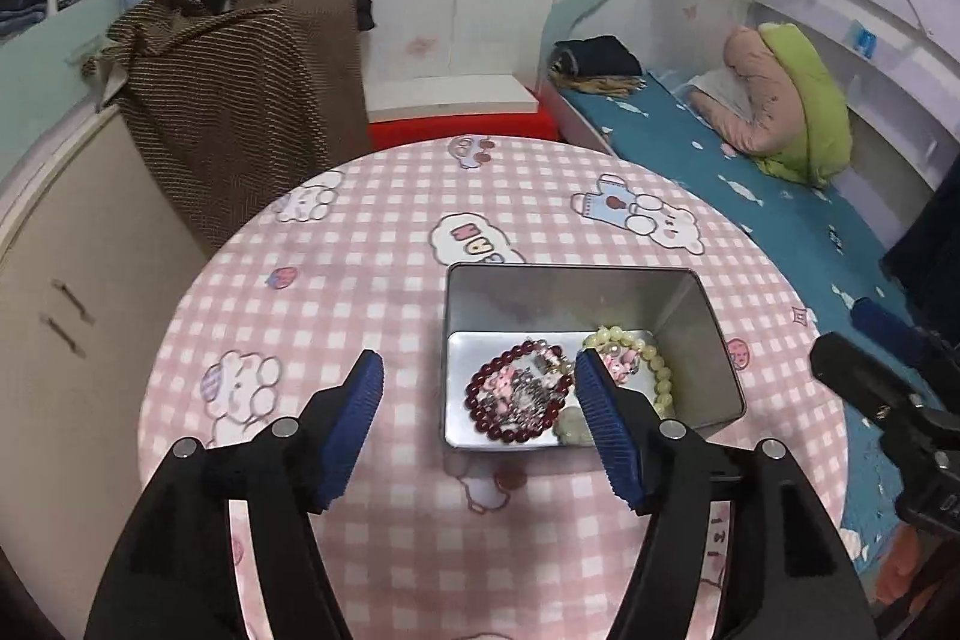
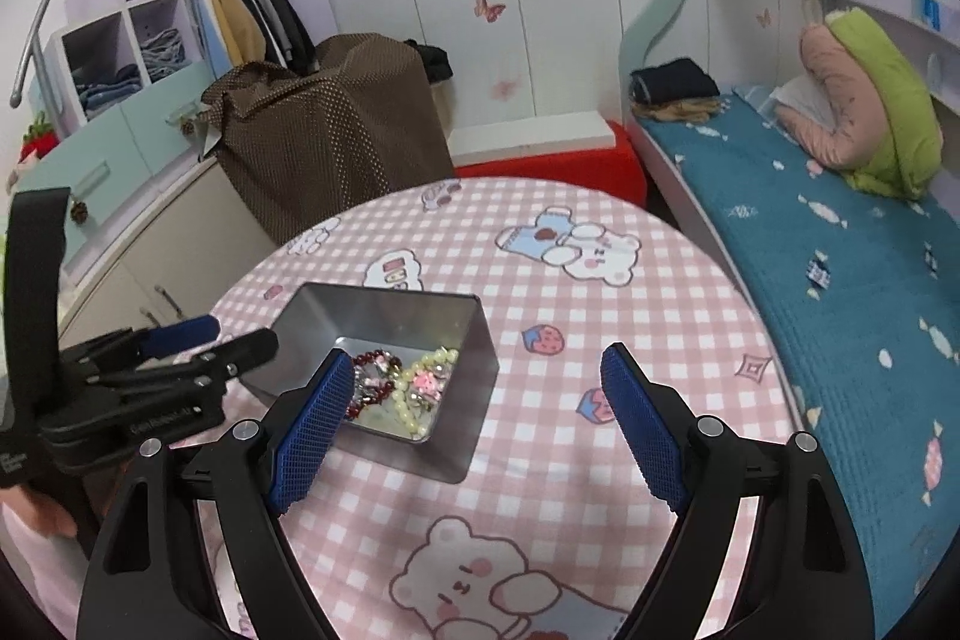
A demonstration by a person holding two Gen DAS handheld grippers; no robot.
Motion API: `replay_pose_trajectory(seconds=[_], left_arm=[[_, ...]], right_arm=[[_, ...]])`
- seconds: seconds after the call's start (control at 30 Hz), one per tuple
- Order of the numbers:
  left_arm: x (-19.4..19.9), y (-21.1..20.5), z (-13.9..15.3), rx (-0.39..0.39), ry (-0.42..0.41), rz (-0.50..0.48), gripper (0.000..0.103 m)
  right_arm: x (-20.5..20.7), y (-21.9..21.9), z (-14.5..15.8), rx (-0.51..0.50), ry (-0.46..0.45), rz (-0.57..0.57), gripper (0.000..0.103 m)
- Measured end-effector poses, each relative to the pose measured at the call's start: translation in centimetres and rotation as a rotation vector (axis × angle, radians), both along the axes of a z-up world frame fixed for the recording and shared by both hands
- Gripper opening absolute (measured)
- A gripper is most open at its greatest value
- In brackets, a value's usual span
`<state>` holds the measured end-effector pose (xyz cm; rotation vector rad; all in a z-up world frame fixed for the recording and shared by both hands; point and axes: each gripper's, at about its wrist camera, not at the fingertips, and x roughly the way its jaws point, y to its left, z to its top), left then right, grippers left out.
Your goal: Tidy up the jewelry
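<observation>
Hovering over the round table [image 1: 372, 244] with its pink checked cloth, I keep my left gripper [image 1: 477, 382] spread wide with nothing between its blue pads; its right pad overlaps the near edge of the open metal tin [image 1: 570, 292], its left pad stands clear over the cloth. Inside the tin lie a dark red bead bracelet [image 1: 480, 400], a pale yellow-green bead bracelet [image 1: 657, 370] and a tangle of small pink and silver charms [image 1: 528, 388], all on the tin's floor, just ahead of and below my left fingertips; my right gripper [image 2: 477, 370] also stands wide open and holds nothing; from its view the tin sits ahead to the left, partly behind its left pad, and the right pad stands over bare cloth well apart from the tin.
</observation>
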<state>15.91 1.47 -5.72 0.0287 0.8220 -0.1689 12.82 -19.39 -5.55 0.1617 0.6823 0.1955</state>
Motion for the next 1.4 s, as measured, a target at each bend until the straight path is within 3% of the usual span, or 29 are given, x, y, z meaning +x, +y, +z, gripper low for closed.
replay_pose_trajectory(seconds=[0.1,0.23,0.47,1.4], left_arm=[[-1.3,-0.1,0.9,0.030,-0.022,0.031,0.066],[-3.2,-0.1,2.6,0.012,-0.078,0.055,0.071],[-5.7,-0.9,4.6,0.015,-0.125,0.019,0.071],[-6.3,-1.6,4.9,0.027,-0.103,0.013,0.071]], right_arm=[[-1.0,0.7,1.2,-0.031,-0.029,-0.010,0.082],[-2.2,1.3,2.3,-0.066,-0.062,-0.015,0.083],[-4.1,1.2,3.6,-0.069,-0.088,-0.033,0.084],[-4.6,0.9,3.4,-0.050,-0.070,-0.031,0.085]])
